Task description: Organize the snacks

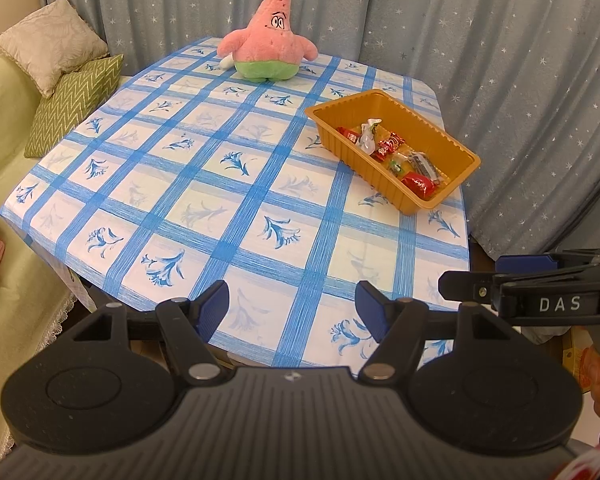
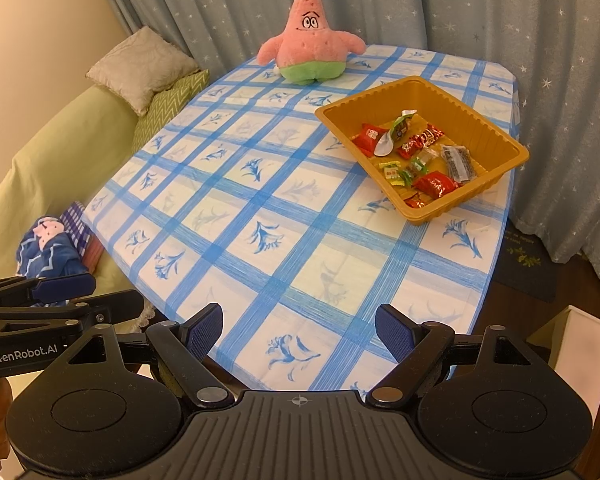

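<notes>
Fingers (image 2: 206, 330) apart, empty; snacks (image 2: 416, 156) inside tray (image 2: 496, 184).

Behind your surface (image 1: 204, 200), with its blue-checked floral cloth: grey-blue star-print curtains (image 1: 480, 40) across the whole top of the frame. Left edge: your green-covered sofa (image 1: 0, 120), bearing a beige cushion (image 1: 50, 42) and a green zigzag cushion (image 1: 72, 106). Upper left corner: cream wall (image 2: 40, 12). Lower right: dark floor with a dark mat (image 2: 528, 264). Light warm, yellowish.

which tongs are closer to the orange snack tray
Right, by a little. The right tongs sit nearly in line with the tray; the left tongs are further to its left. Both hover at the near table edge.
</notes>
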{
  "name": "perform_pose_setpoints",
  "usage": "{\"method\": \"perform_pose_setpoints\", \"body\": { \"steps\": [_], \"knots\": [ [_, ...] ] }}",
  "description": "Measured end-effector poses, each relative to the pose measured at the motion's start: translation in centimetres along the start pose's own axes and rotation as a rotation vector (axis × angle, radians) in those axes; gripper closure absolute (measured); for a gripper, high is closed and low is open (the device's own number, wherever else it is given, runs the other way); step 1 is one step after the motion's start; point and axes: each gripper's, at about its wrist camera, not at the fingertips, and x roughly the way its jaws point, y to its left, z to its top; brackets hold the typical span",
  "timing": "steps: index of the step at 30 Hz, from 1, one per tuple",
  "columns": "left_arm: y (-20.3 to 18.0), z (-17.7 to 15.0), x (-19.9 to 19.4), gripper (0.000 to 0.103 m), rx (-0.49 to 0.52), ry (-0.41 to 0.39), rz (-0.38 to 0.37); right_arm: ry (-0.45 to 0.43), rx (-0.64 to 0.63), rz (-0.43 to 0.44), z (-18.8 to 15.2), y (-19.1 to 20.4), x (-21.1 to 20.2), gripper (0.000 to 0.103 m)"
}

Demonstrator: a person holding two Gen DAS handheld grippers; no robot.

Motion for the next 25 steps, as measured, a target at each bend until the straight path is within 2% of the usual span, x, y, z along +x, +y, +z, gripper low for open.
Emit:
{"method": "perform_pose_setpoints", "body": {
  "steps": [25],
  "knots": [
    [-0.4,0.7,0.2,0.035,-0.012,-0.009,0.016,0.001,-0.012,0.016,1.1,-0.7,0.4,0.02]
  ]
}}
